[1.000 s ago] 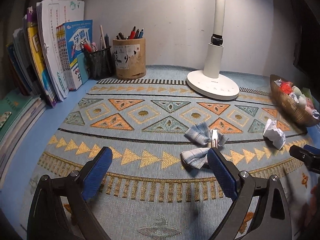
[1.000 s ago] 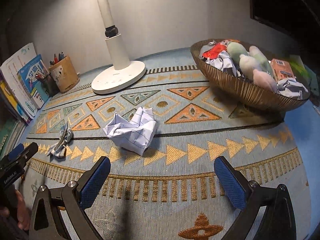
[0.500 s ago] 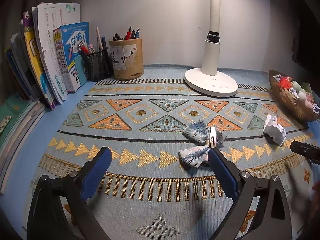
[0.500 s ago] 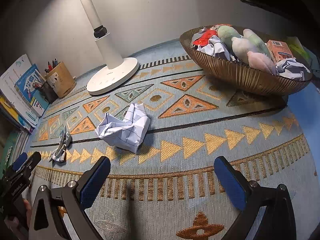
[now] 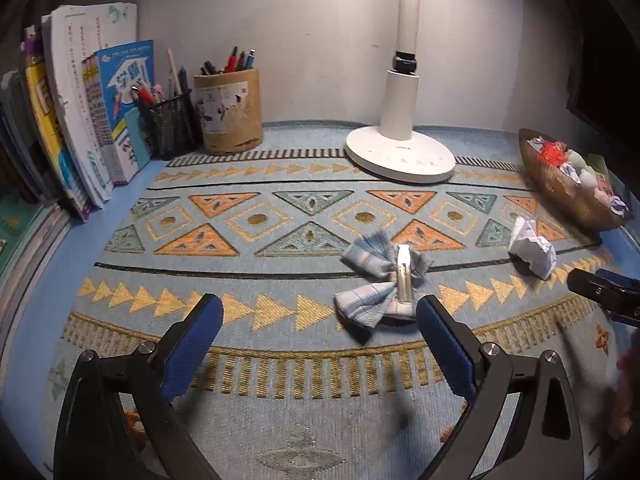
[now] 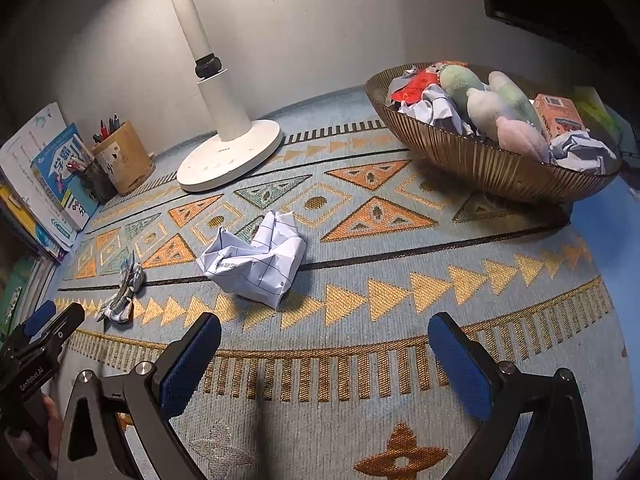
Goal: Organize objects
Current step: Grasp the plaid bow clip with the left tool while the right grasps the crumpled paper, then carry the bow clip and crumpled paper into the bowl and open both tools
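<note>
A blue checked bow hair clip [image 5: 380, 280] with a metal clasp lies on the patterned mat, just ahead of my left gripper's right finger. My left gripper [image 5: 318, 320] is open and empty. The clip also shows in the right wrist view [image 6: 122, 294] at far left. A crumpled sheet of squared paper [image 6: 256, 258] lies on the mat ahead of my right gripper [image 6: 324, 344], which is open and empty. The paper shows in the left wrist view [image 5: 534, 246] too. A ribbed brown bowl [image 6: 480, 160] at the right holds plush toys, crumpled paper and a small box.
A white desk lamp [image 5: 400, 152] stands at the back. A tan pen holder [image 5: 228, 114], a black mesh pen cup [image 5: 170, 124] and upright books [image 5: 80, 128] line the back left. The bowl [image 5: 560, 196] sits at the mat's right edge.
Both grippers have drawn back a little and stay open. The right wrist view has swung so the bowl sits nearer the centre. Nothing on the mat has moved.
</note>
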Motion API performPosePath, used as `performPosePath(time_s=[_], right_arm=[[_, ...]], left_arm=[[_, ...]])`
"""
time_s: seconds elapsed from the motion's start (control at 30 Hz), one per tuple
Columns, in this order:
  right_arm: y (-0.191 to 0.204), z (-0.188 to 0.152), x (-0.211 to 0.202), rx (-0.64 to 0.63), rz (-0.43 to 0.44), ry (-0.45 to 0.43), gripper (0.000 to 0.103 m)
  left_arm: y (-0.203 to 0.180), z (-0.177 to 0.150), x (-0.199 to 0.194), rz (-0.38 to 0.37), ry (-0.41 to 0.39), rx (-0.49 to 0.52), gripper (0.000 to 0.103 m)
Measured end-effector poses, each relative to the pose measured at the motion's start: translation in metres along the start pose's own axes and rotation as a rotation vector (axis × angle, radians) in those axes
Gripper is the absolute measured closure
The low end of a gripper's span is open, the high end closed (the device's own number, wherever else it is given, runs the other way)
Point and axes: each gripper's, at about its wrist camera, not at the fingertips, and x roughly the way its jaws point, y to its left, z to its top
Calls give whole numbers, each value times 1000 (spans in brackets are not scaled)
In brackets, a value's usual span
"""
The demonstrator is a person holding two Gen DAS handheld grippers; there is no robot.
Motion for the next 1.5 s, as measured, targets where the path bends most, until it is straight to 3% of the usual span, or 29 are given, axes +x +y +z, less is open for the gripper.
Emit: performPosePath(time_s=[0.17,0.27,0.4,0.47,0.53,0.6,0.67,0.8,1.1,1.33,1.5], right_arm=[[26,12,10,-74,9,61,0],[39,23,24,-78,45,113,7],[48,29,40,-79,28,117,11],[48,28,44,-75,40,105,22],[50,26,48,-84,37,97,31],[52,26,45,-101,34,81,46],[53,25,44,-106,41,72,48],[51,25,36,-104,81,33,49],[29,25,-7,-73,104,-61,49],[-34,60,-89,-50,-14,-259,49],[-104,96,-109,43,-125,-303,49]], left_arm=[[-11,12,21,-169,138,-21,6],[-17,14,36,-160,165,-17,10],[-21,12,43,-147,168,-1,31],[-25,11,44,-144,166,19,49],[-28,10,43,-123,157,40,57],[-31,10,43,-131,153,52,65],[-33,10,42,-130,147,64,77],[-34,11,39,-120,129,70,80],[-39,36,5,-215,38,28,83],[-108,100,-21,-316,-72,107,83],[-177,140,-12,-391,-112,163,83]])
